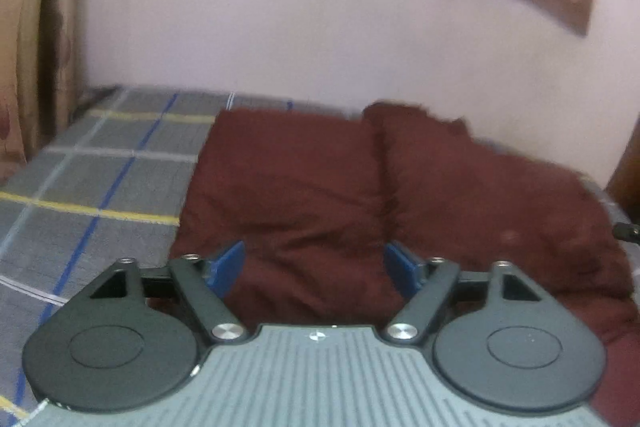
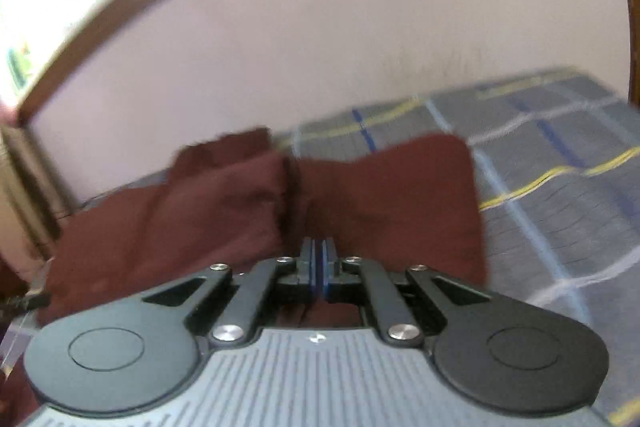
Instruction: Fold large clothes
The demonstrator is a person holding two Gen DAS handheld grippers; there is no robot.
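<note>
a bed (image 1: 100,163) under a grey checked sheet carries the maroon garment (image 1: 304,187), folded double, reaching from centre toward 3 o'clock in the left view. the left claw (image 1: 316,269) gapes wide above it, empty. the right claw (image 2: 319,267) is pinched together, gripping nothing visible.

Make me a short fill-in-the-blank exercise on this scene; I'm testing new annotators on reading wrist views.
1. The garment lying on the bed is dark ____ in colour.
2. The left gripper has its blue fingers spread ____.
3. The right gripper has its fingers pressed ____.
4. The bedsheet is grey, crossed by white, blue and ____ lines.

Missing words: red; open; shut; yellow
</note>
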